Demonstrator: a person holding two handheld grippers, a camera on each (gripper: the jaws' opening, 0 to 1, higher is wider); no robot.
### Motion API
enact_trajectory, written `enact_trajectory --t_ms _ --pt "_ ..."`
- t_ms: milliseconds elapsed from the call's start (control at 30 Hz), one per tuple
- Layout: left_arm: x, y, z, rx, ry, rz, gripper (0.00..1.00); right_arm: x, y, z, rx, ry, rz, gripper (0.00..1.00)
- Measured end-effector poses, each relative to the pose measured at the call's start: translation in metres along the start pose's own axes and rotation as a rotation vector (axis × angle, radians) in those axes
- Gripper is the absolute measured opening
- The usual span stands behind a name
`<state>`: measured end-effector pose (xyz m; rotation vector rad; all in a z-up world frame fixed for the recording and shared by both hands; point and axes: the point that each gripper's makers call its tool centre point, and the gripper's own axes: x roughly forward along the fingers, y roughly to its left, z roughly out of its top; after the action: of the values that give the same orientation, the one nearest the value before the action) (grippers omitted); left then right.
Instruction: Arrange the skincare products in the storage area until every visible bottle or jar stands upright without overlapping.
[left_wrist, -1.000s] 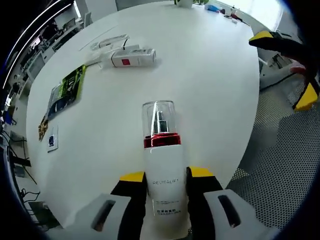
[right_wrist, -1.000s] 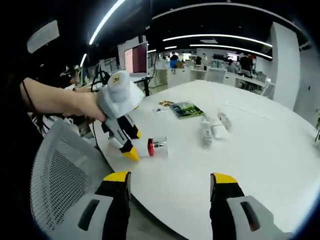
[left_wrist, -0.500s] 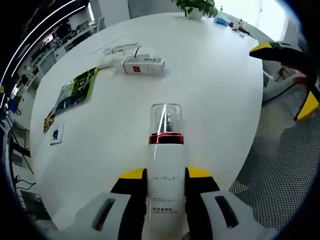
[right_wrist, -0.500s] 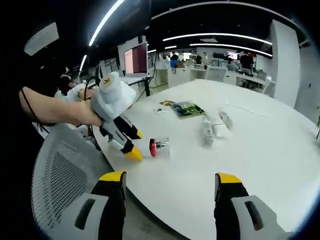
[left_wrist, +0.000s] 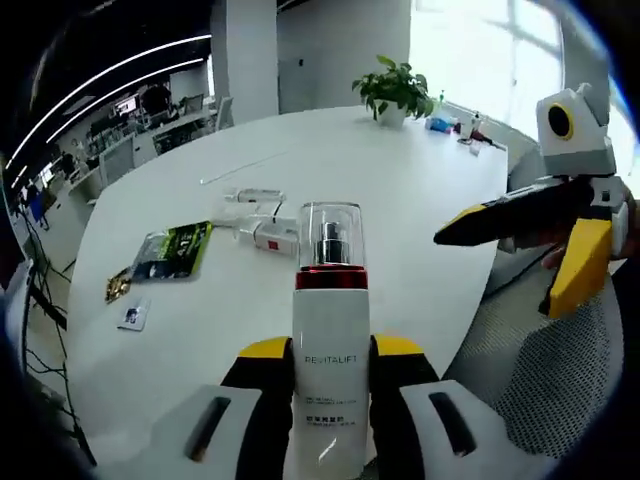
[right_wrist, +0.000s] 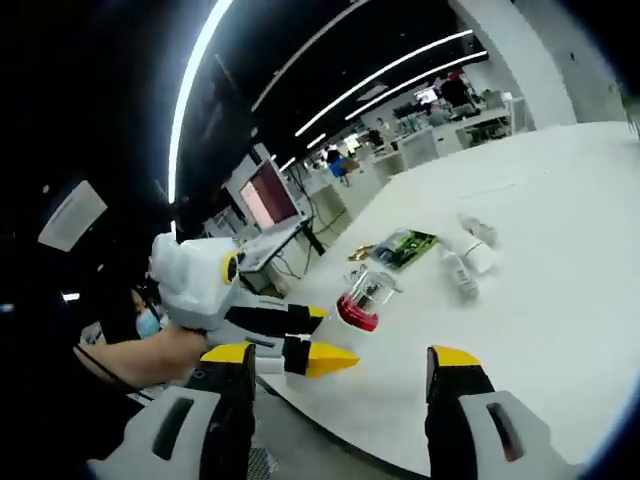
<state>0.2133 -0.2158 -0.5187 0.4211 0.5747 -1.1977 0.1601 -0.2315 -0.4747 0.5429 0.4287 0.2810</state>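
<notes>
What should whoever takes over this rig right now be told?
Left tongs: shut on the white pump bottle, held off the table.
Right tongs: open, holding nothing, near the table's edge.
Two more white products lie flat mid-table beside a green packet.
Done: bottle picked up.
Left: stand it upright on the table, then raise the lying products clear of one another.

Left gripper view looking across white table (left_wrist: 420, 200) from edge; right gripper view facing same table (right_wrist: 580, 300) from alongside.
</notes>
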Motion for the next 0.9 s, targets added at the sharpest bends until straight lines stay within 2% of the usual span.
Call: enact_trajectory --t_ms 33,67,100,200,333,600,800,900 --pt "-0.003 -0.001 0.008 0.008 -0.033 0.014 0.28 0.005 0.005 0.006 0.037 -0.022 0.010 0.73" --pt "-0.007 -0.004 0.021 0.022 -0.092 0.023 0.28 0.009 0.006 0.012 0.088 -0.043 0.010 0.72" --pt "-0.009 -0.006 0.026 0.022 -0.119 0.026 0.28 0.012 0.006 0.016 0.118 -0.059 0.008 0.72" --pt "-0.015 -0.014 0.036 0.045 -0.153 0.027 0.28 0.016 0.004 0.037 0.193 -0.137 0.014 0.68" --pt "-0.019 -0.022 0.045 0.103 -0.166 0.031 0.28 0.020 0.004 0.044 0.154 -0.141 0.002 0.63" --pt "-0.027 -0.029 0.059 0.098 -0.212 0.018 0.29 0.023 0.007 0.040 0.171 -0.145 0.005 0.60" --pt "-0.029 -0.030 0.060 0.082 -0.227 0.006 0.29 0.024 0.007 0.038 0.150 -0.142 0.014 0.49" --pt "-0.029 -0.033 0.060 0.081 -0.231 -0.002 0.29 0.023 0.008 0.041 0.121 -0.146 0.026 0.39"
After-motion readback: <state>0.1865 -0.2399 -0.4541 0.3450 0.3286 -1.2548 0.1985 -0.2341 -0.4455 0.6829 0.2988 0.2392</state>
